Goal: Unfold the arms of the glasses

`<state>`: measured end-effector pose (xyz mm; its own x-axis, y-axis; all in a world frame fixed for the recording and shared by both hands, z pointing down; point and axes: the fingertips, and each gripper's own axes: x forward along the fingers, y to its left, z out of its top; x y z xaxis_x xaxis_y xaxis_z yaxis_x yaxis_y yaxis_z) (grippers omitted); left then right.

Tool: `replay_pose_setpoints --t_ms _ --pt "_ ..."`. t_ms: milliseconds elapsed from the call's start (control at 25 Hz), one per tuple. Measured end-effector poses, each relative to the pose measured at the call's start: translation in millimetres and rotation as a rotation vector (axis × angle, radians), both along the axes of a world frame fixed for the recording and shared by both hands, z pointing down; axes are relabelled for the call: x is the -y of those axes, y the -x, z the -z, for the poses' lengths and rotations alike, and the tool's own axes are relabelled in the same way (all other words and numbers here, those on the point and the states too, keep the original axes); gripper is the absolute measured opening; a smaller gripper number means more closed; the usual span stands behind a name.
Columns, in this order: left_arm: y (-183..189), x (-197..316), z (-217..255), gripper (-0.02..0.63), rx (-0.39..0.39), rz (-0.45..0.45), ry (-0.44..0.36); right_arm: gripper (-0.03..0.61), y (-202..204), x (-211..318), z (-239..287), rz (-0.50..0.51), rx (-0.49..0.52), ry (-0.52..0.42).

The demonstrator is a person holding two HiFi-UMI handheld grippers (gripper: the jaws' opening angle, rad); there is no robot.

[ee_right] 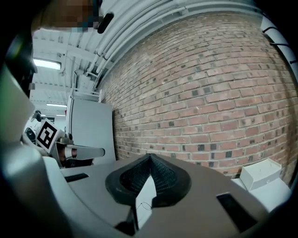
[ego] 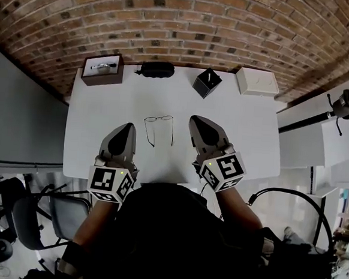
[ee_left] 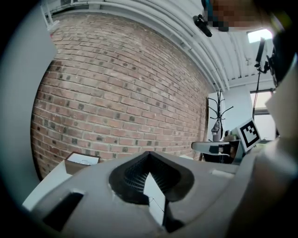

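Note:
A pair of thin wire-framed glasses [ego: 159, 129] lies on the white table [ego: 96, 136], lenses toward the brick wall and both arms stretched out toward me. My left gripper [ego: 127, 129] is held above the table just left of the glasses, apart from them. My right gripper [ego: 198, 121] is held just right of them, also apart. Both point at the wall with nothing held. The left gripper view has the left gripper [ee_left: 149, 154] with its jaws pressed together and empty. The right gripper [ee_right: 150, 156] looks the same in the right gripper view. Neither gripper view shows the glasses.
Along the table's far edge stand a brown open box [ego: 102, 69], a black glasses case [ego: 156, 69], a small black box [ego: 207, 82] and a white box [ego: 257, 81]. The brick wall rises right behind them. A black chair [ego: 42, 216] is at my lower left.

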<state>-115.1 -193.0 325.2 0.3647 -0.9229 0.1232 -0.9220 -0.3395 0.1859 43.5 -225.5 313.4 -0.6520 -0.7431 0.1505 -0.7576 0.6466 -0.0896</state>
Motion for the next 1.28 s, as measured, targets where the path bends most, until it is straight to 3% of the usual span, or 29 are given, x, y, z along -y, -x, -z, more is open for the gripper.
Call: replay_pose_setpoints --t_ms 160,360,640,1280 --pt "-5 -8 17 0.011 -0.02 -0.018 -0.016 0.009 -8 -1 16 -0.026 0.018 -0.041" --pt "1 -16 30 0.011 0.017 0.007 -0.06 0.008 -11 -9 17 -0.041 0.021 -0.023" --pt "13 -20 27 0.011 0.012 0.073 -0.048 0.008 -12 -15 22 -0.036 0.012 -0.028" --pt "20 -26 31 0.011 0.043 0.1 -0.068 0.008 -9 -11 25 -0.018 0.011 -0.054"
